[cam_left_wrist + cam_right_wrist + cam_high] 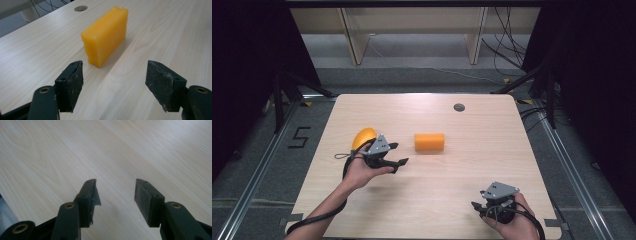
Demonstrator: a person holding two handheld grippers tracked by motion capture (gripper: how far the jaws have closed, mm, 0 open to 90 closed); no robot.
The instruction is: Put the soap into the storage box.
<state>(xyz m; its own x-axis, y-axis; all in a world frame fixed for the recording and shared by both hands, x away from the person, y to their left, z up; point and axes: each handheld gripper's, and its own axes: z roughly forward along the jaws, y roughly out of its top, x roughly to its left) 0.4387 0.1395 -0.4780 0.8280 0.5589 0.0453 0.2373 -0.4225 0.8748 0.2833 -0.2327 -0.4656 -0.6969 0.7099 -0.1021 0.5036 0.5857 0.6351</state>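
Observation:
An orange rectangular block [429, 142] stands on its long edge near the middle of the wooden table [472, 165]. My left gripper [399, 153] is just left of it, pointing toward it, open and holding nothing. In the left gripper view the block [105, 37] sits a short way ahead of the wide-open gripper [113, 75], slightly left of centre and clear of both pads. A rounded yellow-orange object [363, 136] lies behind the left hand, partly hidden. My right gripper [478, 209] rests near the table's front right, open over bare wood [115, 192].
A round grey grommet [459, 107] is set into the table near its far edge, also seen as a grommet [80, 8] beyond the block. Black stands, cables and wooden furniture legs stand on the floor past the table.

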